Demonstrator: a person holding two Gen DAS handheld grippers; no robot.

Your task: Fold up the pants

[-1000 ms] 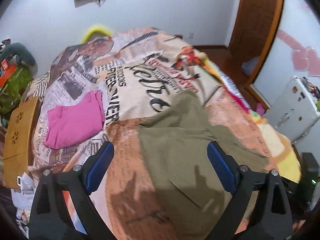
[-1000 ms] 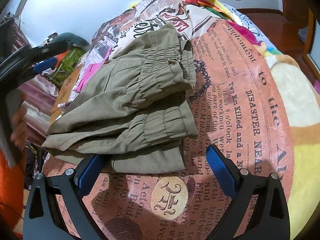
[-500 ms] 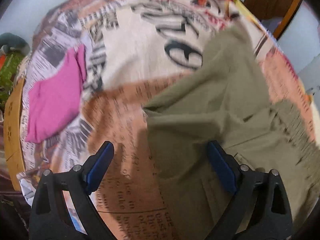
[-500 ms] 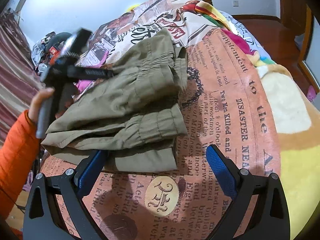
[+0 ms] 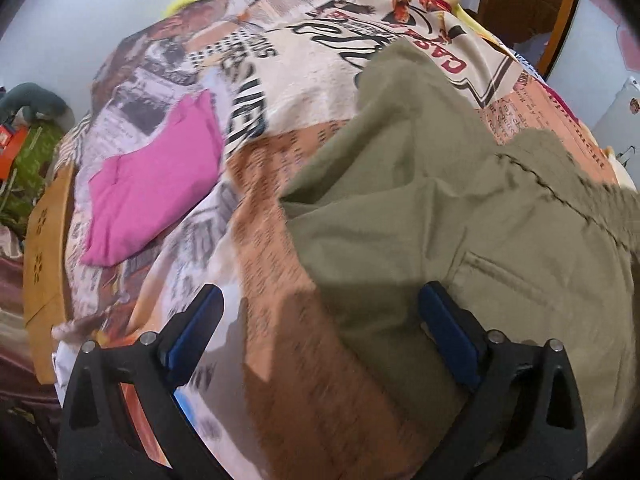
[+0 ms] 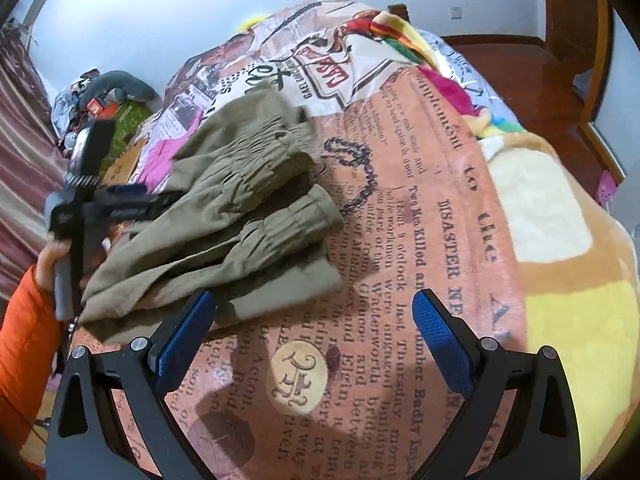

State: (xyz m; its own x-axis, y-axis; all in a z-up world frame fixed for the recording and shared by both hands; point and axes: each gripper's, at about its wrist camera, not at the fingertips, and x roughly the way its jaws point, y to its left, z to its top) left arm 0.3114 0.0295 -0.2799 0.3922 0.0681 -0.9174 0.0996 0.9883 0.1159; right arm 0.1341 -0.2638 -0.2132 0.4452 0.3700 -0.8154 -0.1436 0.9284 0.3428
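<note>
With both grippers, left (image 5: 316, 332) and right (image 6: 312, 332), spread wide and empty, we have swung our left back over the olive pants (image 6: 224, 216), lying folded on the bedspread (image 6: 440, 208), fold seemingly near done.

Olive-green pants (image 6: 224, 216), folded into a rumpled stack, elastic cuffs showing, lying on the newspaper-print blanket (image 6: 420, 208)

Olive pants (image 5: 460, 208) run past the frame's right edge, blurred
</note>
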